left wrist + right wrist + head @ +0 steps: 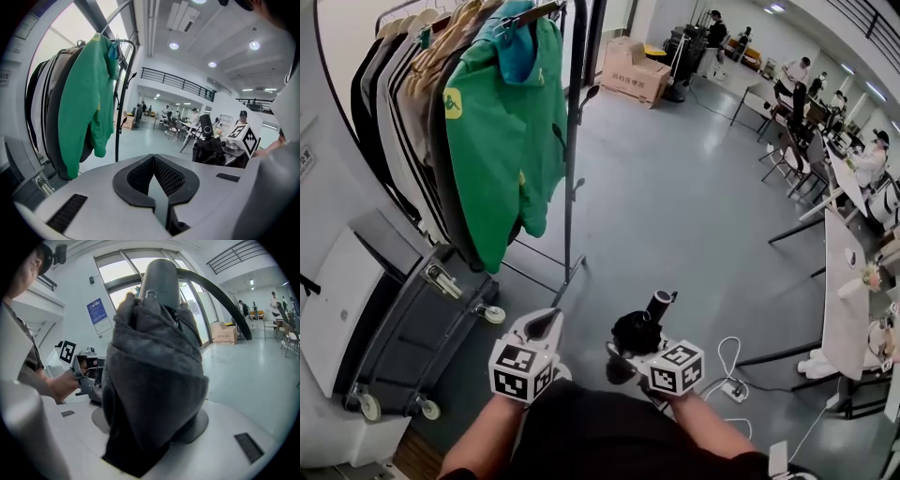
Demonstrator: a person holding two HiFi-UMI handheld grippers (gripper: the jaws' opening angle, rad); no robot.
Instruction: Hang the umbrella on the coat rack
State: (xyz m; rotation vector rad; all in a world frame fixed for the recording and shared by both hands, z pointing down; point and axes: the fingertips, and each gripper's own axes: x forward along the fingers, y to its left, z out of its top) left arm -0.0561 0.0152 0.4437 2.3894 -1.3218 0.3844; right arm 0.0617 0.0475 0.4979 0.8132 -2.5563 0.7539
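A folded black umbrella point(639, 330) stands upright in my right gripper point(630, 349), its round handle end point(661, 302) on top. In the right gripper view the umbrella point(154, 371) fills the middle and hides the jaws of the right gripper point(157, 425), which is shut on it. My left gripper point(546, 322) hangs beside it to the left, its jaws together and holding nothing; the left gripper view shows the left gripper point(153, 158) with its pads meeting. The coat rack point(573, 141) stands ahead at upper left, with a green jacket point(502, 122) and several other coats hanging from it.
A dark grey suitcase point(422, 328) on wheels lies at the rack's foot on the left, beside a white cabinet point(333, 309). Cardboard boxes point(633, 70) stand at the far end. Tables, chairs and seated people line the right side. A power strip point(733, 389) with cables lies on the floor.
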